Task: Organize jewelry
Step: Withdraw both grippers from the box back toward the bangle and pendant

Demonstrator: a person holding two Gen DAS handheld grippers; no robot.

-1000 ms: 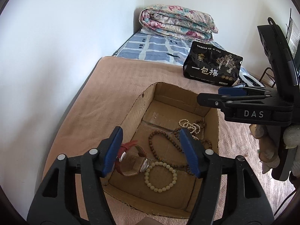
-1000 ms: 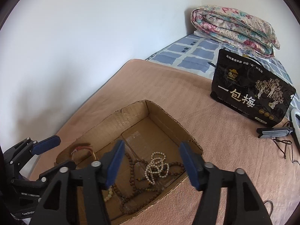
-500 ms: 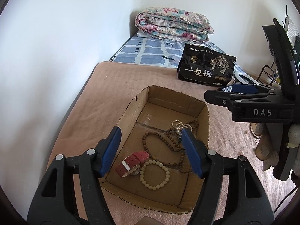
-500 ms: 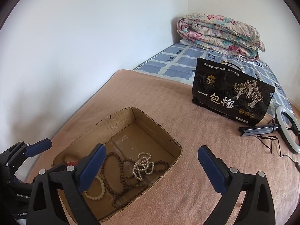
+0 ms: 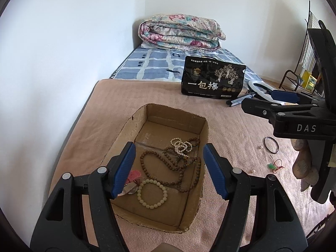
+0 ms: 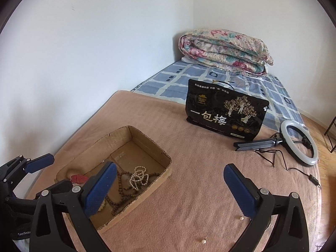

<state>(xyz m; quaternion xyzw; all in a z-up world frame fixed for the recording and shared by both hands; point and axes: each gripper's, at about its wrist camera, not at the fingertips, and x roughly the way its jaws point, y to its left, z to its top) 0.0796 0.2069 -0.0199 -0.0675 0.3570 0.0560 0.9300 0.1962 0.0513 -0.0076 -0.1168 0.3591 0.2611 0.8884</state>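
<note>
An open cardboard box (image 5: 124,132) (image 6: 147,140) sits on the tan blanket. It holds brown bead strands (image 5: 168,163), a white pearl strand (image 5: 179,146) (image 6: 138,177), a pale bead bracelet (image 5: 152,193) and a red-strapped watch (image 5: 133,175). My left gripper (image 5: 168,170) is open and empty above the box's near half. My right gripper (image 6: 168,189) is open wide and empty, over the blanket right of the box. Loose on the blanket lie a dark ring (image 5: 271,145), a green charm on red cord (image 5: 274,165) and small pearls (image 6: 203,241) (image 6: 241,217).
A black printed bag (image 5: 213,80) (image 6: 225,110) stands behind the box. A ring light with tripod and cable (image 6: 299,145) lies to the right. A folded floral quilt (image 5: 180,31) rests at the bed's far end. The white wall runs along the left.
Both grippers have pulled back and up from the box. The right gripper has opened wide and swung right over the blanket. The watch now lies in the box.
</note>
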